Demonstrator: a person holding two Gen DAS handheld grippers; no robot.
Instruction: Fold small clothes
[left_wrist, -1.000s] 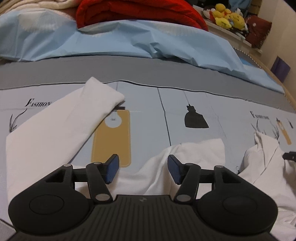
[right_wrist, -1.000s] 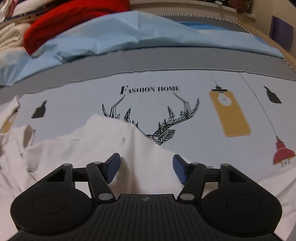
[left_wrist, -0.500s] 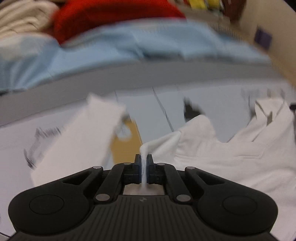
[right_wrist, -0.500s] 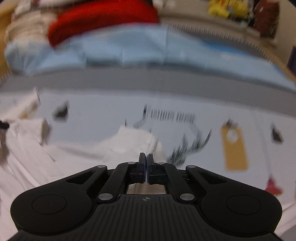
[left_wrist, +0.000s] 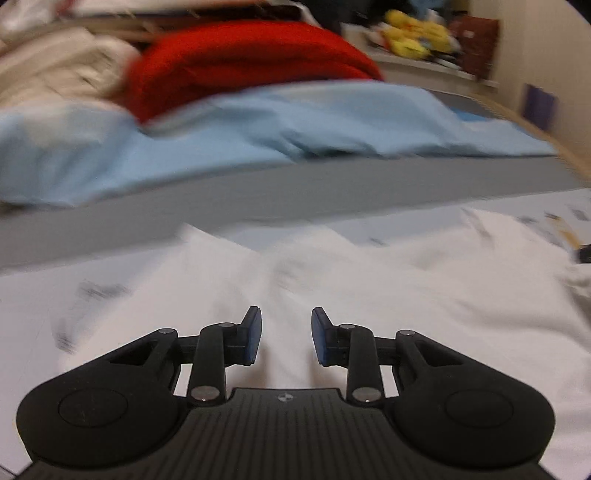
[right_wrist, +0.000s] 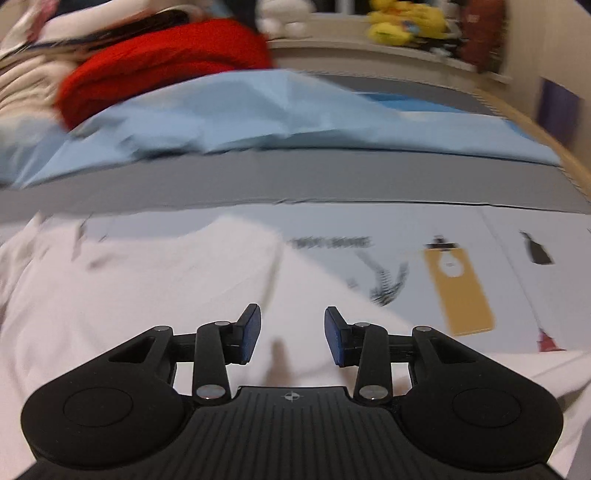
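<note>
A white garment (left_wrist: 369, 288) lies spread on the printed bedsheet, blurred by motion. My left gripper (left_wrist: 286, 334) hovers just above it with its jaws opening; the cloth lies below the blue pads (left_wrist: 253, 332), not pinched by them. In the right wrist view the same white garment (right_wrist: 147, 280) covers the left and lower part of the picture. My right gripper (right_wrist: 291, 334) is over it, jaws opening too, and nothing sits between its pads (right_wrist: 334, 339).
Behind the garment run a grey band of the bedsheet (right_wrist: 295, 181), a rumpled light-blue sheet (left_wrist: 295, 122) and a red blanket (left_wrist: 240, 62). Yellow plush toys (right_wrist: 402, 22) sit on a shelf at the back right. The sheet's prints (right_wrist: 458, 284) show to the right.
Both grippers closed on the white cloth half a second ago, carried it away from me over the garment, and now stand open with the cloth released and lying flat.
</note>
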